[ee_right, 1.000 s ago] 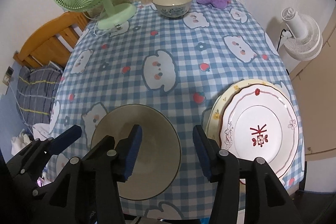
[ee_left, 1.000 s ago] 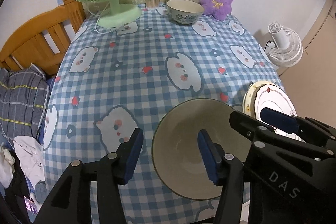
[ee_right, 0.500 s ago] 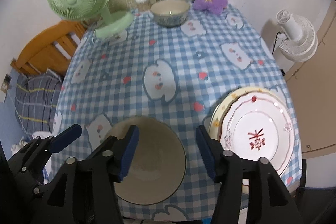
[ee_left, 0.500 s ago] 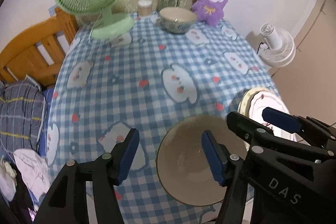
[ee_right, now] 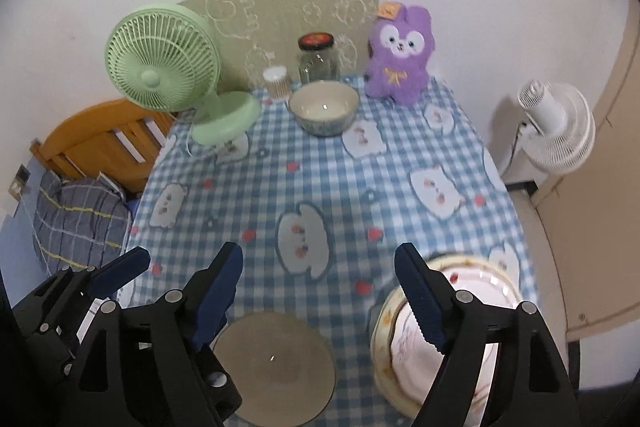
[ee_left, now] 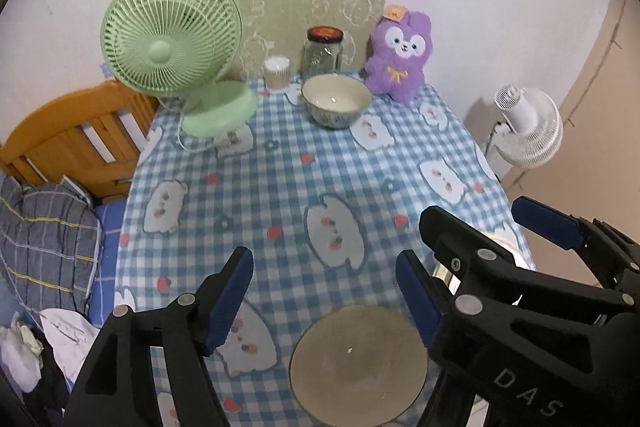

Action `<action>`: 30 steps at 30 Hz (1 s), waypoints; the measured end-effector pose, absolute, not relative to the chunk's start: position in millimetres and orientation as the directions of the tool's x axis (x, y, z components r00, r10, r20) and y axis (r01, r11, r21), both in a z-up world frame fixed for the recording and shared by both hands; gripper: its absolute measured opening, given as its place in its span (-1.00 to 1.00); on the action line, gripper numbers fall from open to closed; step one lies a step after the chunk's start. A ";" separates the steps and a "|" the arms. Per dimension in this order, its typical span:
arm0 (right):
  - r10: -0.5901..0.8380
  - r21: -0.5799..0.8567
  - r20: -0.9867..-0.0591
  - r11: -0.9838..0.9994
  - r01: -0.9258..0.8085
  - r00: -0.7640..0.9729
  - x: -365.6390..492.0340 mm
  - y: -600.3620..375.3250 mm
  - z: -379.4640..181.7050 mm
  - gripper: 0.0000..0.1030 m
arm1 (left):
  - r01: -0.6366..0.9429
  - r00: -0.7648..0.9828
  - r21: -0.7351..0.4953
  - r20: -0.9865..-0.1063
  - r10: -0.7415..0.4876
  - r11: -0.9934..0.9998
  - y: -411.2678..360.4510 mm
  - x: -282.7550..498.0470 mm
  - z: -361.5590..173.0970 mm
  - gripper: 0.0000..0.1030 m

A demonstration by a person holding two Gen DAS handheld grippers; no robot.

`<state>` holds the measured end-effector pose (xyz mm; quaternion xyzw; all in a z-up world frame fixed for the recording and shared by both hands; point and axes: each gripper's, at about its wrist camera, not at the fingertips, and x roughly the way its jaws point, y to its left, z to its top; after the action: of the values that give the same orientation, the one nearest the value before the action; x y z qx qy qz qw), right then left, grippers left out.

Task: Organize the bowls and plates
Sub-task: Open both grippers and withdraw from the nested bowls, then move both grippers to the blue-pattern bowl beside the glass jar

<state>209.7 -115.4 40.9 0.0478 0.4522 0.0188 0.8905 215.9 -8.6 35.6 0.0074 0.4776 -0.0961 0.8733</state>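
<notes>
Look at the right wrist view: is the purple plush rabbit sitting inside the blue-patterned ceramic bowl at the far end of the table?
No, the purple plush rabbit sits on the tablecloth beside the blue-patterned ceramic bowl, which looks empty.

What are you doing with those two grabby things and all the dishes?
A person holds a gripper in each hand above the checkered table, tidying plates and bowls. Both the left gripper and the right gripper are open and hold nothing. A wide tan bowl sits near the front edge, two stacked plates lie to its right, and a smaller bowl sits at the back beside the green fan.
</notes>
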 end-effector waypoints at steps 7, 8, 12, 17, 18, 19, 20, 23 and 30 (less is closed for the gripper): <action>0.137 0.103 -0.790 0.991 -0.090 0.598 243.9 -138.5 61.7 0.58 | 0.062 0.567 -0.076 -0.818 -0.098 0.995 -29.8 237.4 55.6 0.50; 0.138 0.097 -0.787 0.990 -0.101 0.601 247.7 -140.4 64.4 0.58 | 0.046 0.575 -0.078 -0.814 -0.090 0.996 -33.8 241.6 58.2 0.51; 0.153 0.075 -0.769 0.986 -0.150 0.621 270.1 -154.9 75.4 0.63 | -0.014 0.607 -0.065 -0.793 -0.043 0.998 -48.6 256.8 67.0 0.51; 0.187 0.079 -0.746 0.978 -0.194 0.639 299.0 -170.0 85.8 0.65 | -0.069 0.635 -0.059 -0.773 -0.002 0.996 -60.4 278.9 76.3 0.53; 0.190 0.080 -0.743 0.977 -0.197 0.642 305.2 -171.8 87.3 0.65 | -0.077 0.637 -0.059 -0.771 0.004 0.995 -61.9 283.1 77.7 0.53; 0.192 0.081 -0.742 0.977 -0.198 0.643 310.6 -173.7 88.4 0.65 | -0.085 0.640 -0.058 -0.769 0.010 0.995 -63.0 287.8 79.0 0.54; 0.194 0.081 -0.739 0.976 -0.201 0.645 316.5 -175.5 89.5 0.66 | -0.090 0.642 -0.057 -0.767 0.014 0.994 -64.4 293.6 79.9 0.54; 0.198 0.081 -0.736 0.975 -0.206 0.647 335.2 -178.9 90.4 0.66 | -0.097 0.645 -0.047 -0.764 0.027 0.994 -67.7 309.9 80.7 0.54; 0.204 0.093 -0.730 0.975 -0.201 0.652 376.8 -183.3 81.9 0.66 | -0.100 0.650 -0.041 -0.759 0.034 0.994 -73.8 349.4 72.4 0.54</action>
<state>376.8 -183.3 81.9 0.0020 0.4018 0.1112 0.9090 349.4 -73.8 72.4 -0.0396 0.4166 0.0368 0.9075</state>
